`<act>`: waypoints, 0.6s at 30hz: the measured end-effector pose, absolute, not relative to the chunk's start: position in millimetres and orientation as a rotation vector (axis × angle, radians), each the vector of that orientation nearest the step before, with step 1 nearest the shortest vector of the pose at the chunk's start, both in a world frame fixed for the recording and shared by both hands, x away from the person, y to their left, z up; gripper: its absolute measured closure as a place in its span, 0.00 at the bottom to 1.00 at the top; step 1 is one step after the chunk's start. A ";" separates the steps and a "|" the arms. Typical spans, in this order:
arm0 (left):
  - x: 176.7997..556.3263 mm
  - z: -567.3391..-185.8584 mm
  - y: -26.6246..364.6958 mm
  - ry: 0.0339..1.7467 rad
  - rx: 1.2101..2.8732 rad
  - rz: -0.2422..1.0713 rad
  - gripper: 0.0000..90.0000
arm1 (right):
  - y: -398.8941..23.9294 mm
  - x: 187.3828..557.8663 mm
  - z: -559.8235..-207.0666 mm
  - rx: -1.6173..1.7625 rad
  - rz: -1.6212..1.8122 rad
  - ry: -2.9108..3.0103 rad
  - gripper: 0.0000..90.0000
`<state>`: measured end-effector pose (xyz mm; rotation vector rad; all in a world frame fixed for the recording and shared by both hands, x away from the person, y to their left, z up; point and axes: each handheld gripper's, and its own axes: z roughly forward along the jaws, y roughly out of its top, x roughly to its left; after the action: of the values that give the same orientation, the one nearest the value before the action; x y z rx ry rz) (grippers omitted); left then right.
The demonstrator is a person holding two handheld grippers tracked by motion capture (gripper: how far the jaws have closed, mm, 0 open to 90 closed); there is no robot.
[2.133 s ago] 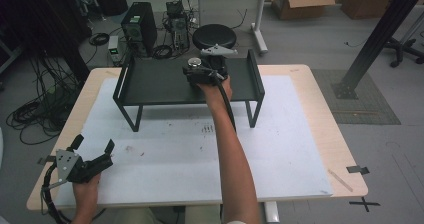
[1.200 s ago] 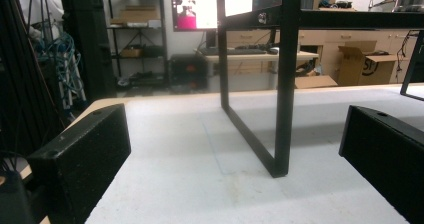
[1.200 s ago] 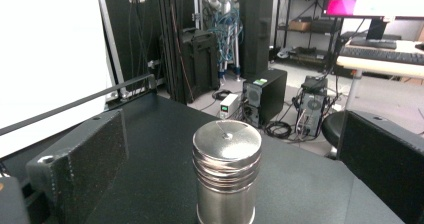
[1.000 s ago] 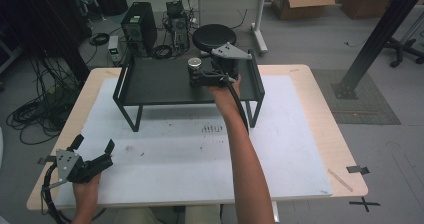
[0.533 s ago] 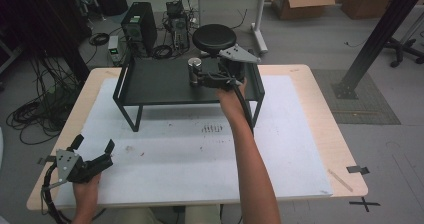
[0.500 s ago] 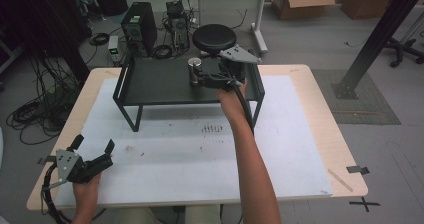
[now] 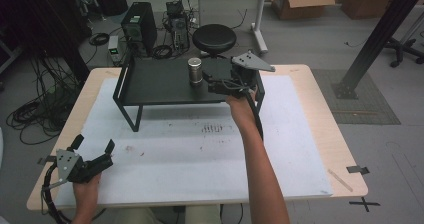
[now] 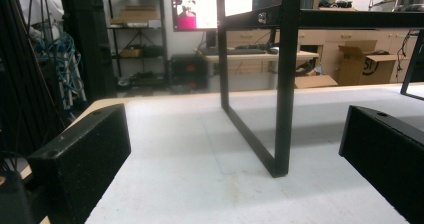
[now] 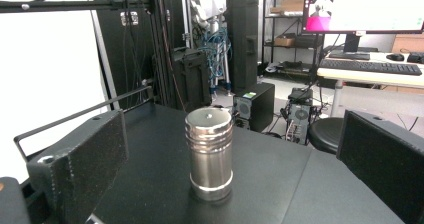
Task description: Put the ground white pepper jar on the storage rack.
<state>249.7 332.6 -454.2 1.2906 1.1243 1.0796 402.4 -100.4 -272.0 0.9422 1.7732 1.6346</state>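
Canister (image 9: 209, 154) stands upright on the black shelf (image 7: 160, 81), apart from both wide-open jaws of the right gripper (image 7: 212, 82), which holds nothing. Left gripper (image 7: 92, 149) rests open and empty at the table's near corner. Judged step: approach or release; a grasp would need advance, then closing.

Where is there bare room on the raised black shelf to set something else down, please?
The left stretch of the black shelf is bare, bordered by its left rail and the metal canister. The right end is crowded: the right tool sits just right of the canister, jaws open. Below, the white mat is free between the shelf legs and the left tool.
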 end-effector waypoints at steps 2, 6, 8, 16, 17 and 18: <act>249.6 -454.1 332.5 1.124 1.292 1.080 0.01 | -103.8 398.7 -272.5 0.936 1.635 1.776 0.00; 249.6 -454.2 332.5 1.124 1.291 1.081 0.01 | -109.5 390.9 -273.7 0.932 1.639 1.775 0.00; 249.7 -454.2 332.5 1.123 1.292 1.081 0.01 | -112.0 387.2 -274.6 0.926 1.637 1.781 0.00; 249.8 -454.2 332.3 1.123 1.291 1.081 0.01 | -123.4 374.1 -277.9 0.918 1.641 1.781 0.00; 249.8 -454.2 332.3 1.123 1.291 1.082 0.01 | -124.9 372.4 -278.6 0.917 1.642 1.780 0.00; 249.8 -454.2 332.3 1.122 1.291 1.082 0.01 | -126.4 370.6 -279.3 0.917 1.645 1.778 0.00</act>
<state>249.8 332.3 -454.2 1.2911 1.1220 1.0818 370.6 -126.4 -279.3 0.9174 1.7783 1.6446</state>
